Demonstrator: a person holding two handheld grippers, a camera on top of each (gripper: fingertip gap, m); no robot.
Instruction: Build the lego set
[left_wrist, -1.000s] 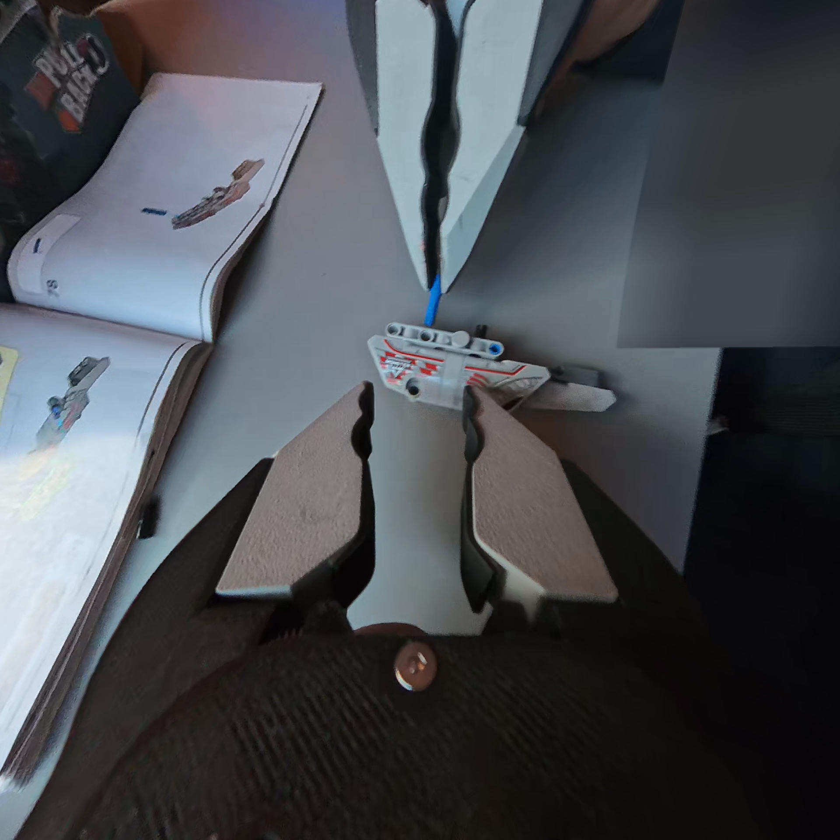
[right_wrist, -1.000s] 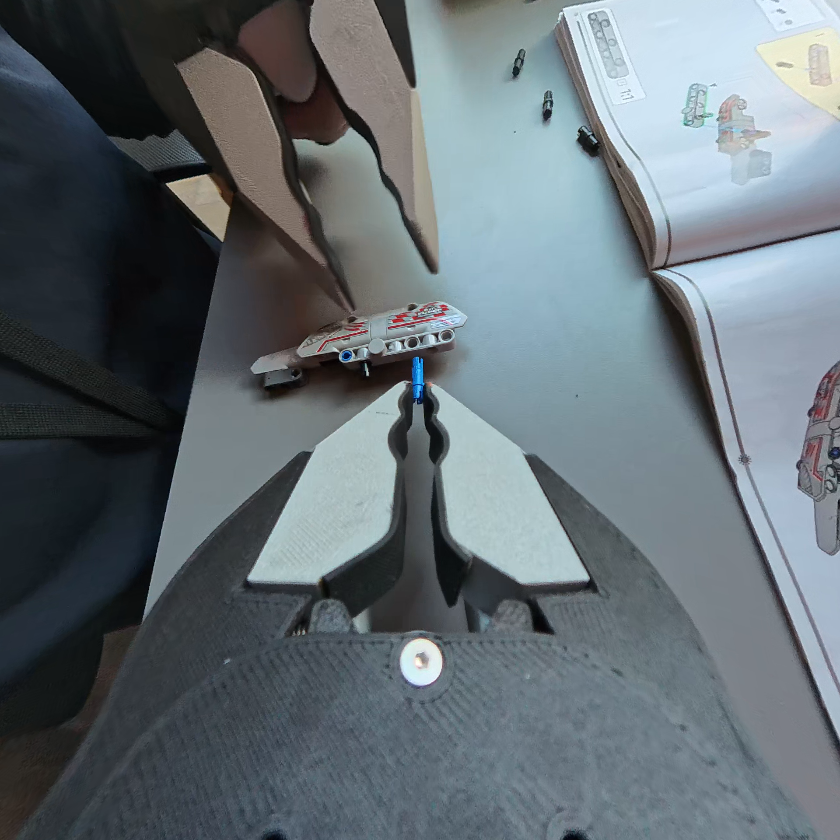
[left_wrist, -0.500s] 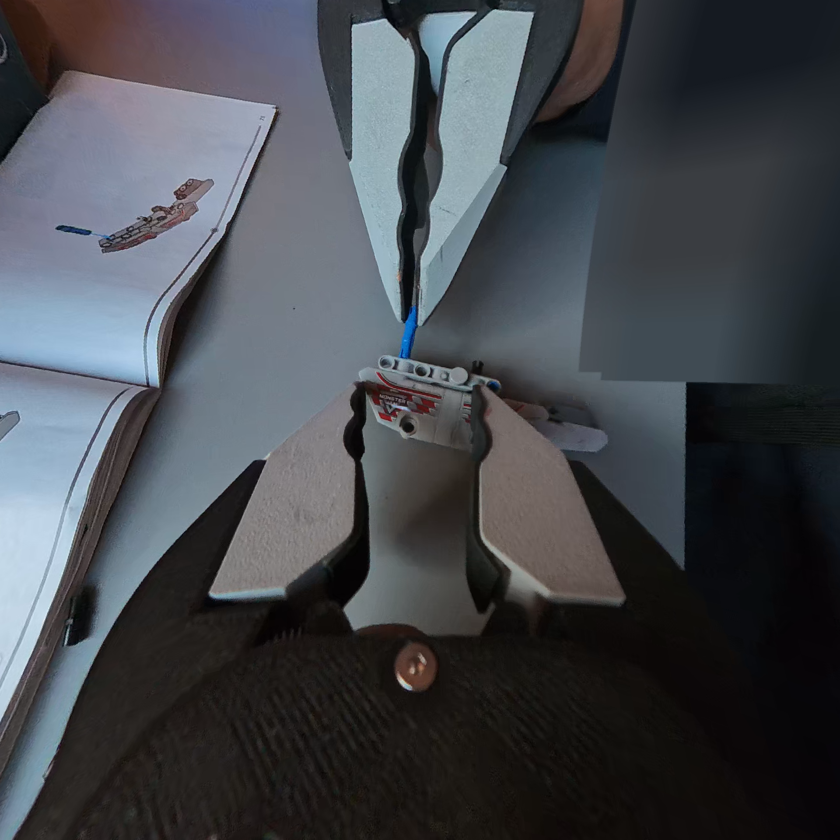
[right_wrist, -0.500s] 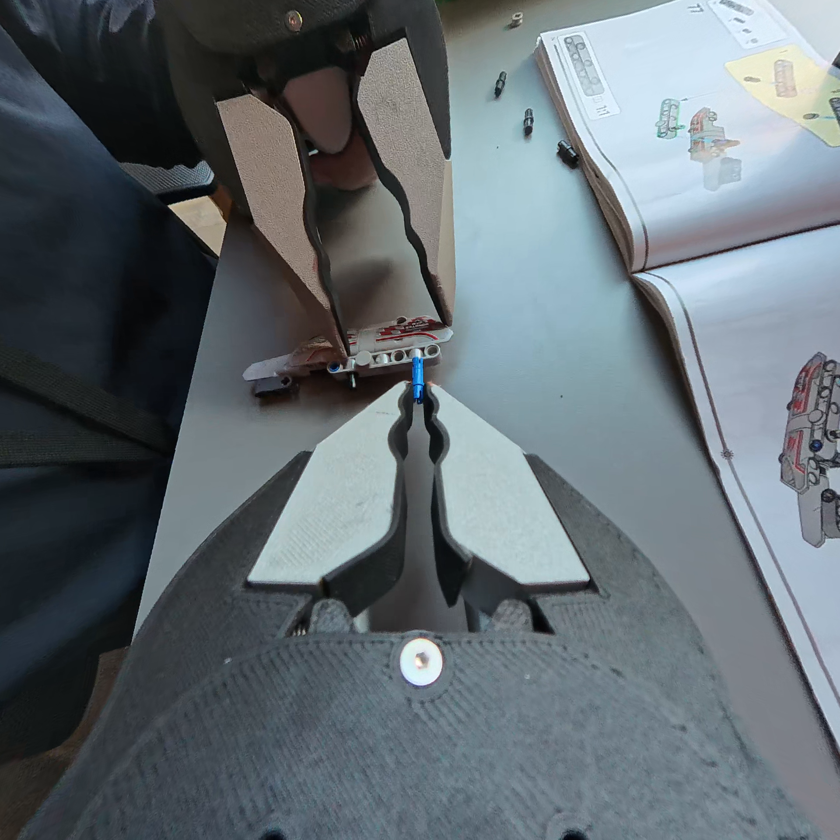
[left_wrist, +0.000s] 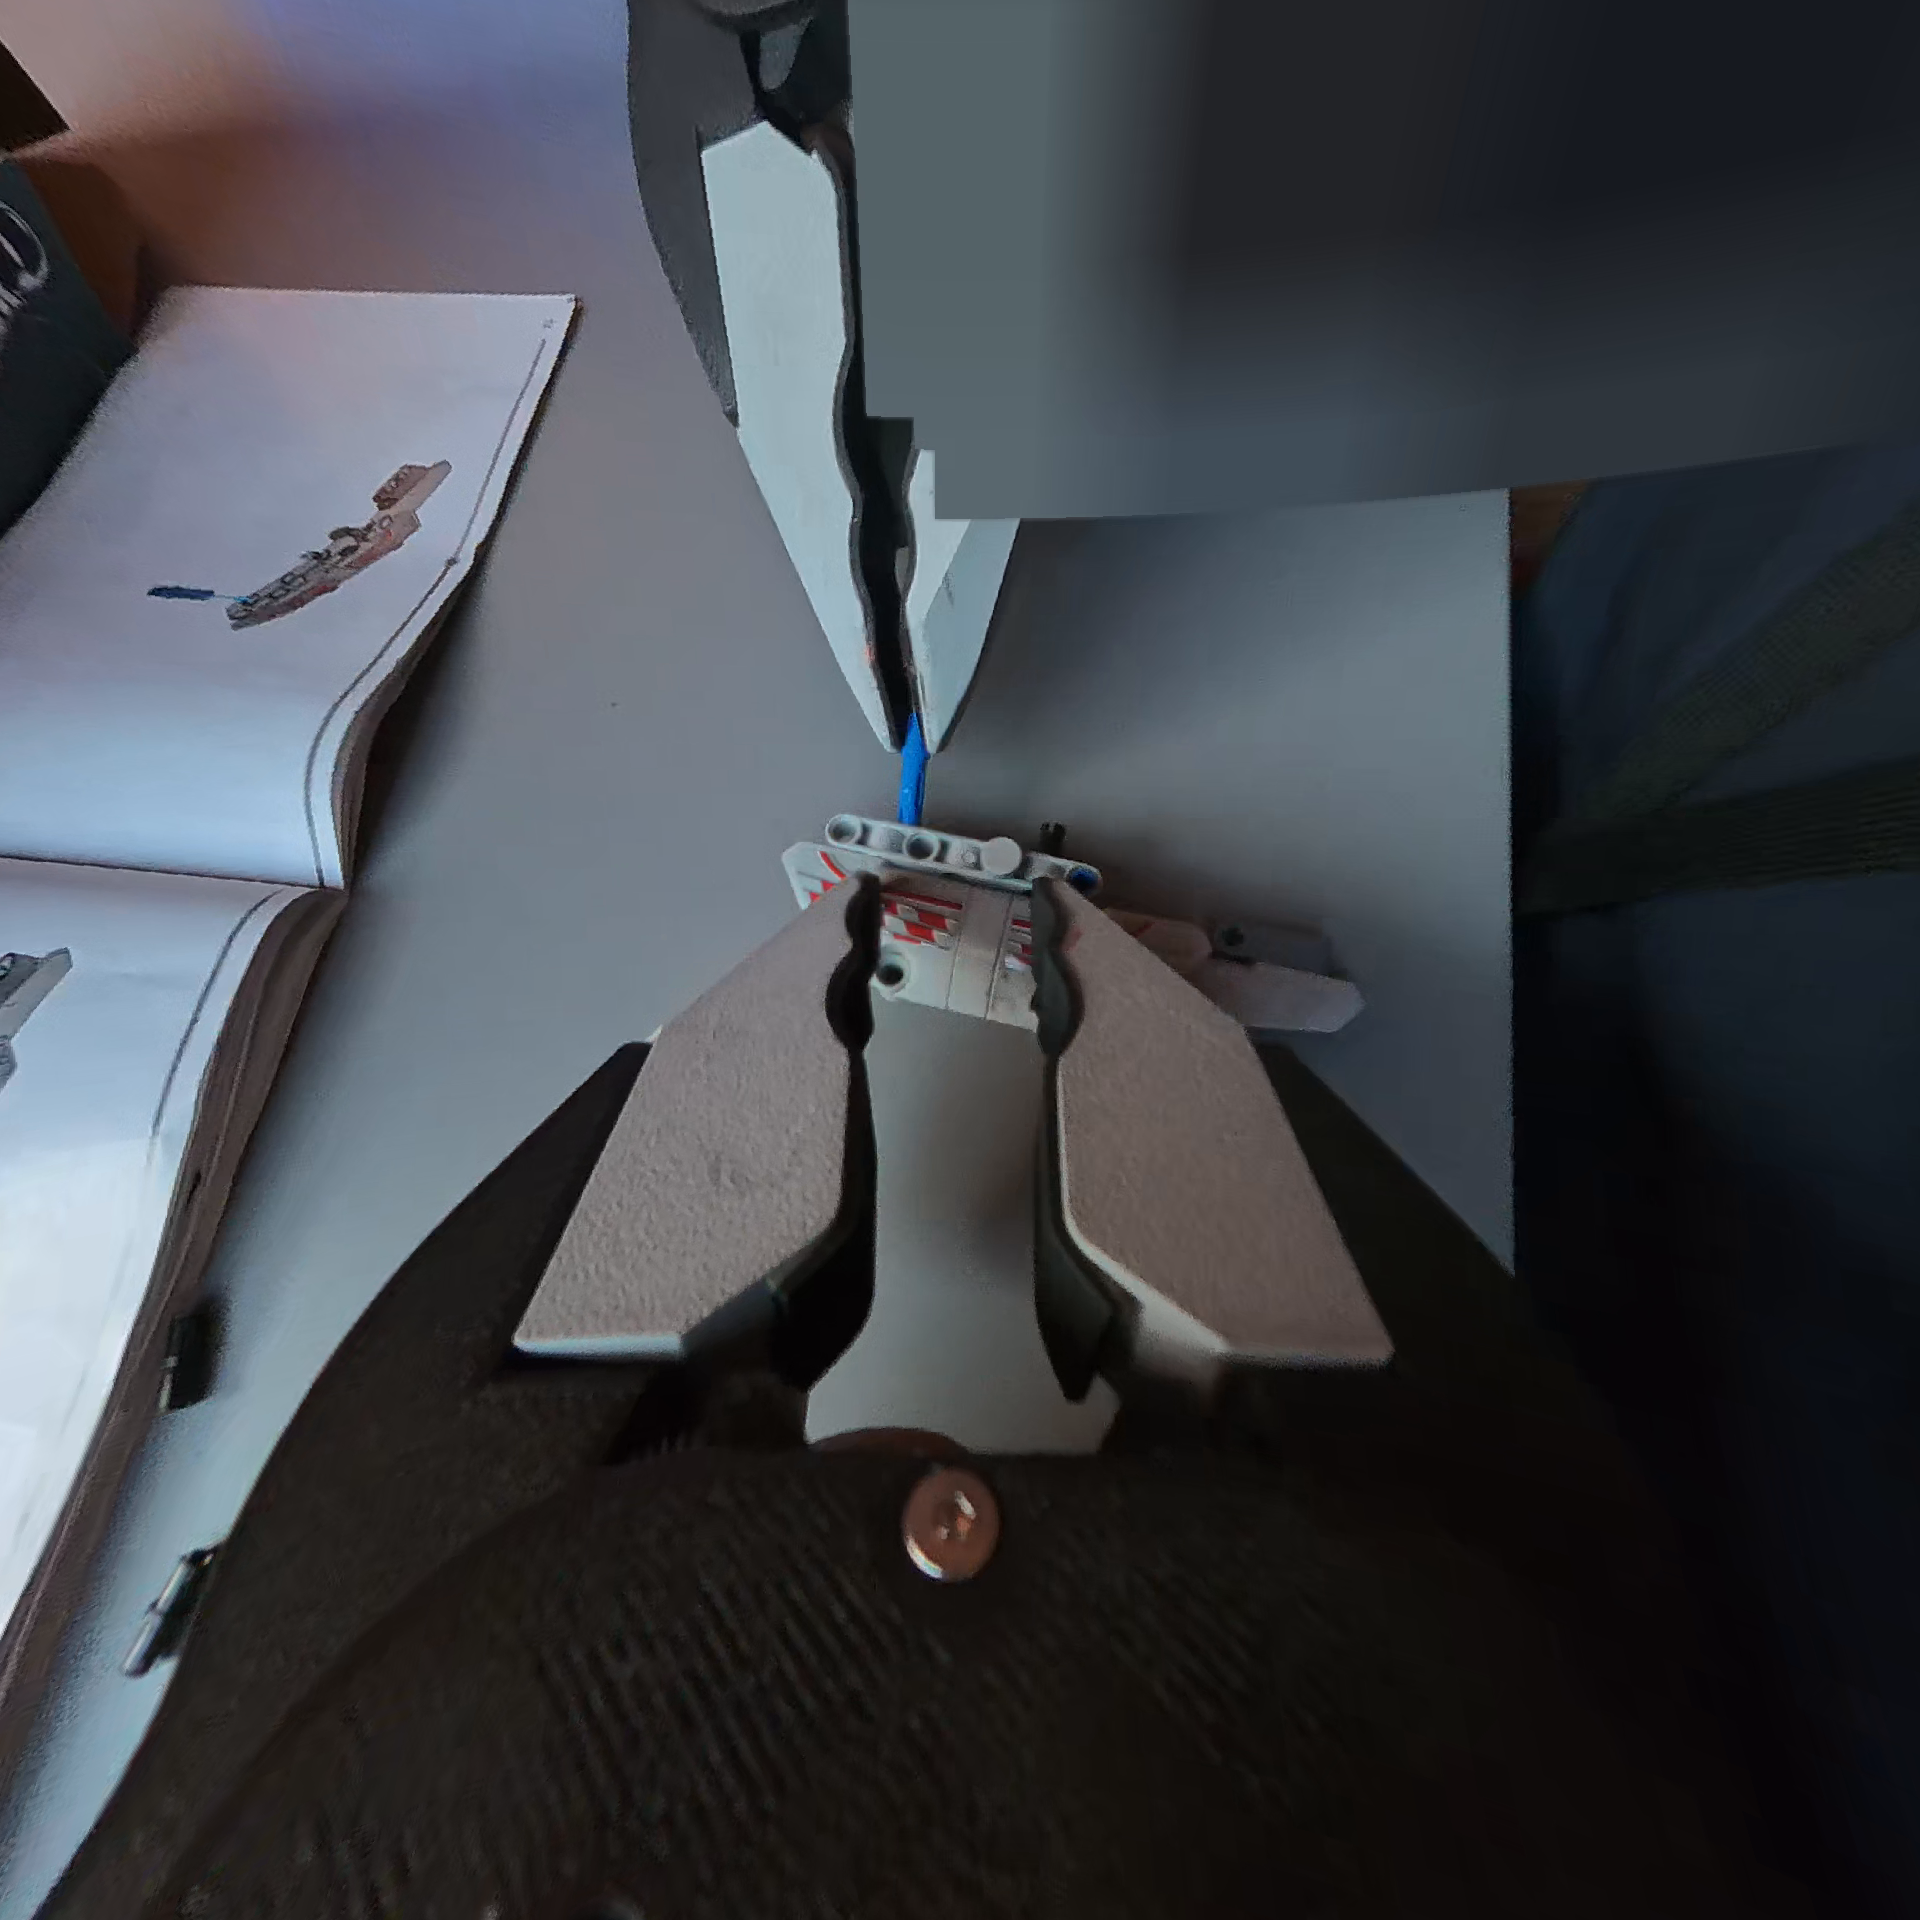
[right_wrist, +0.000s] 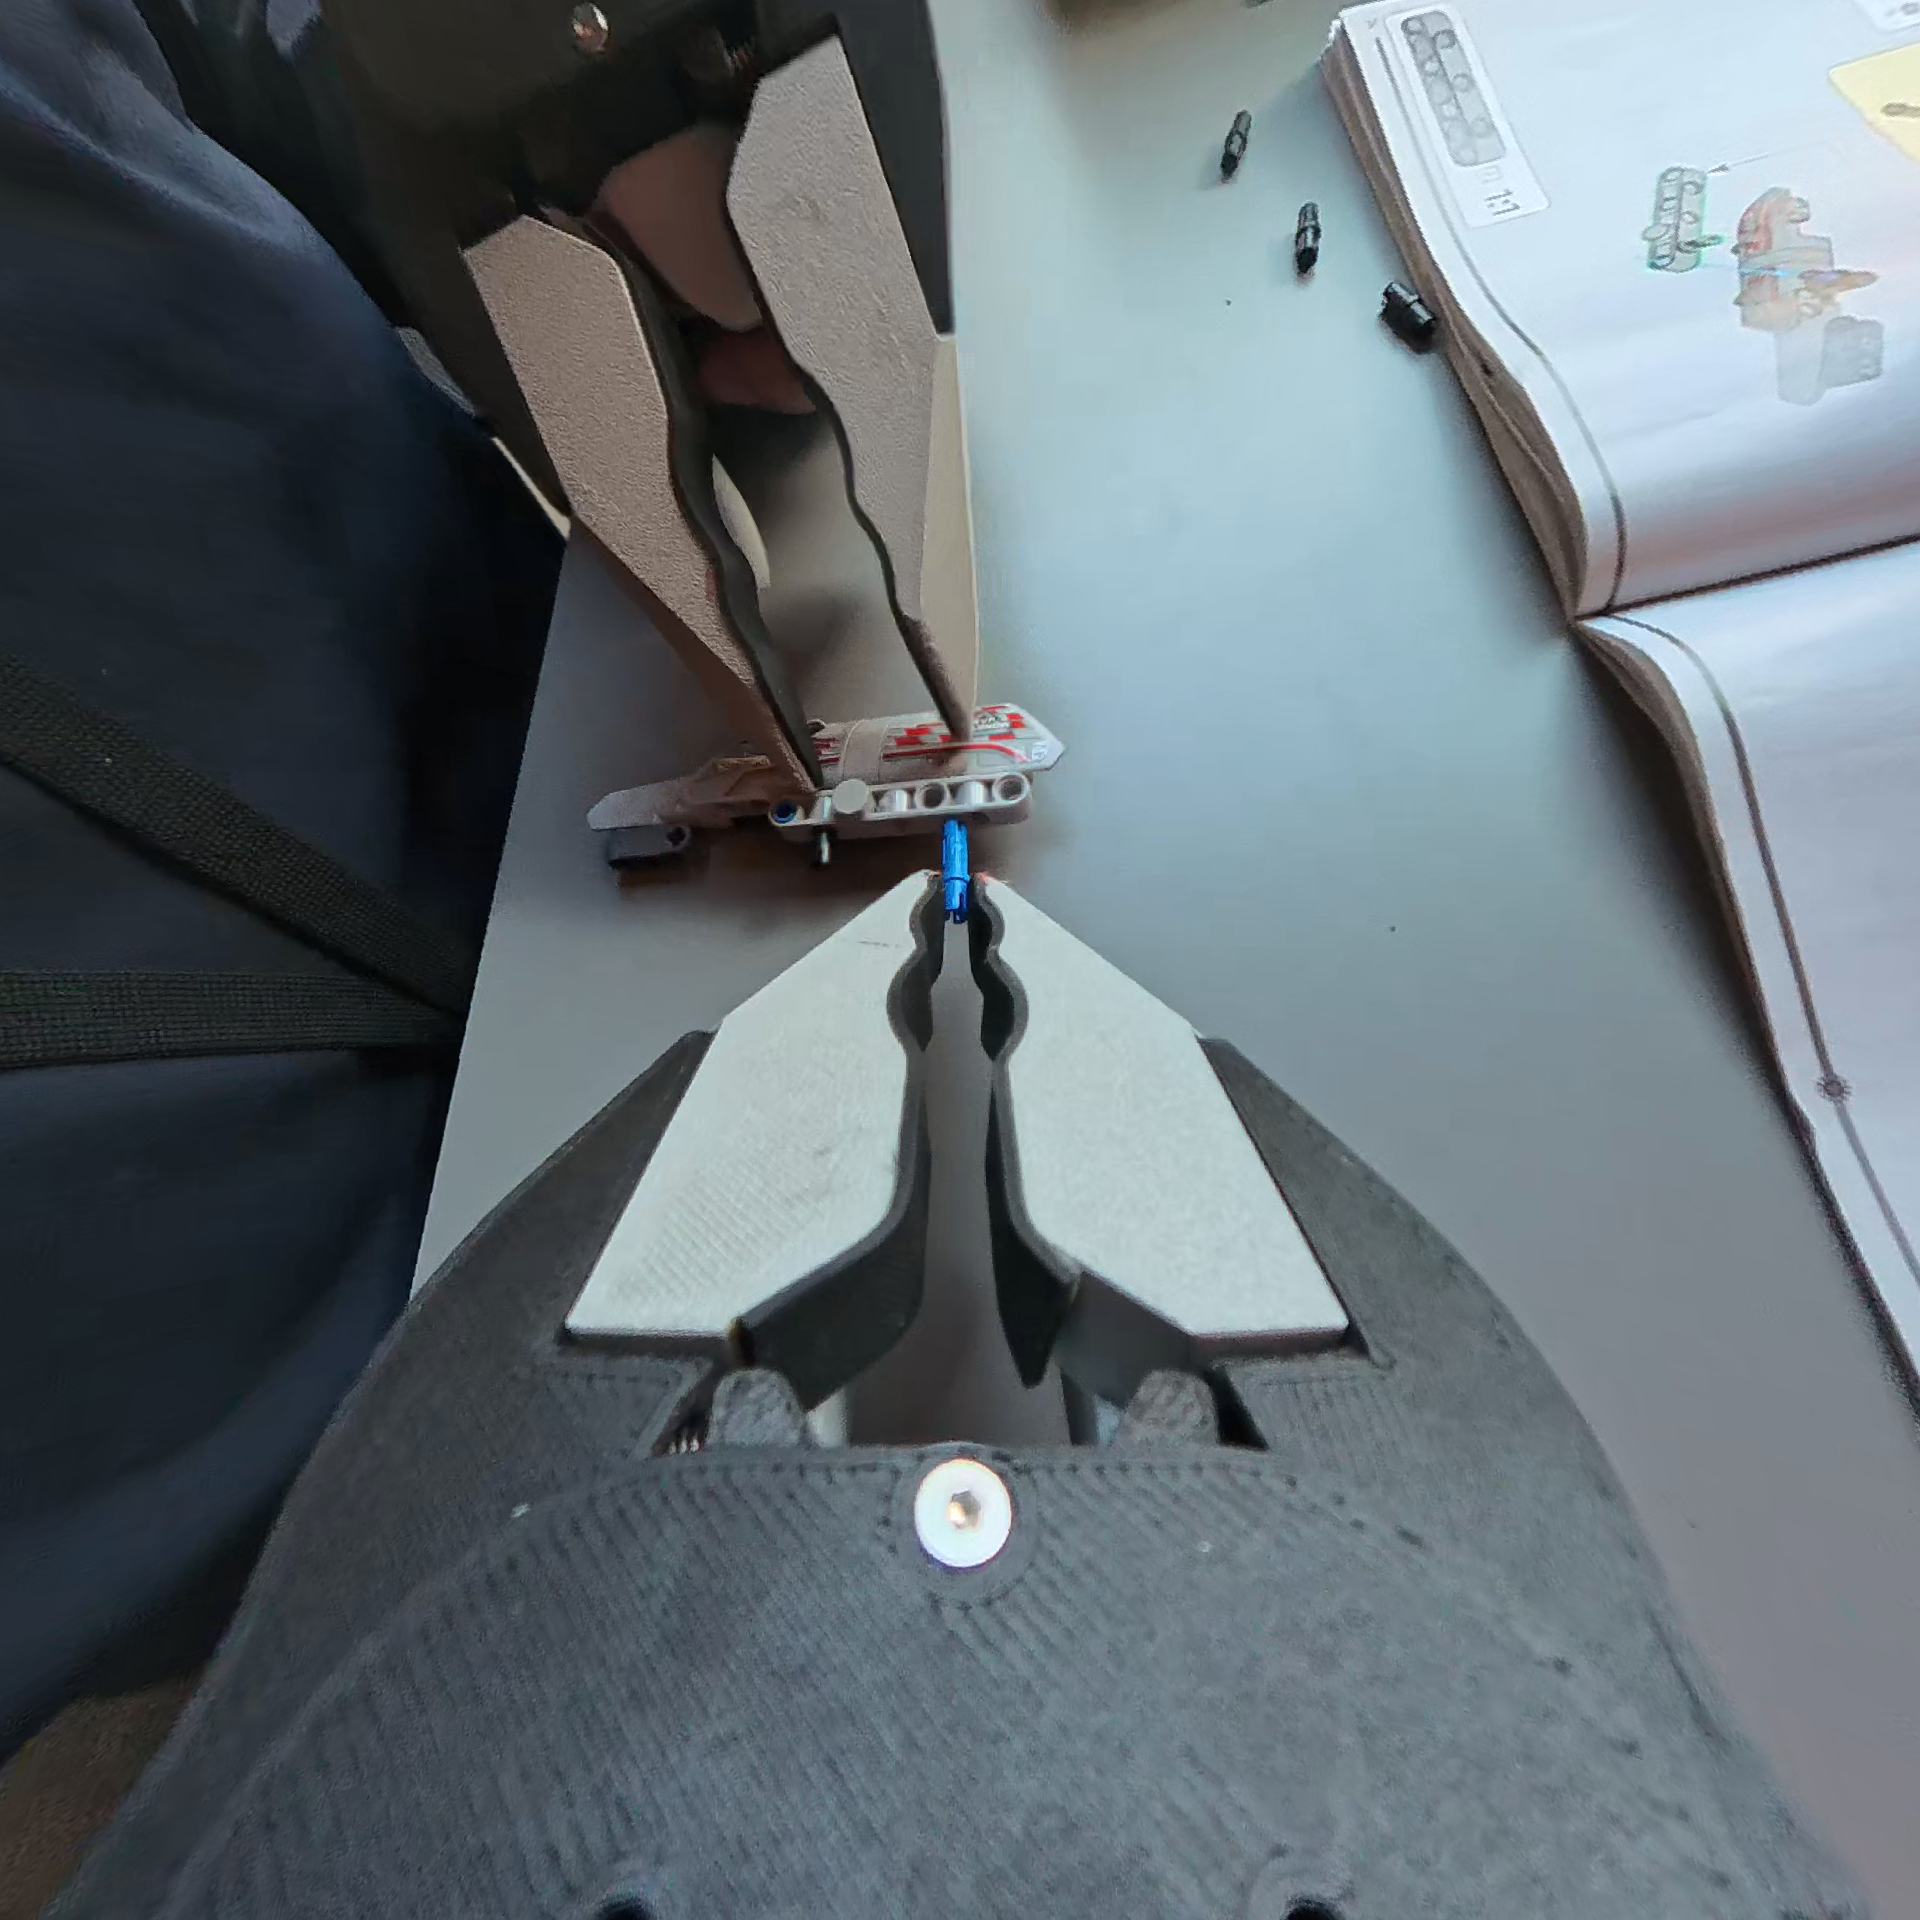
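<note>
Since a second ago the left tool has come down to straddle the lego assembly, jaws narrowed

Left wrist view: camera sits behind the left hand-held gripper, looking forward and down along its fingers at the tabletop from close range. Right wrist view: same mounting on the right hand-held gripper, also close and angled down. The two cameras face each other — each shows the opposite gripper at top of frame. Shared ground: the lego assembly, the blue pin and the open instruction booklet — left in one view, right in the other.
</note>
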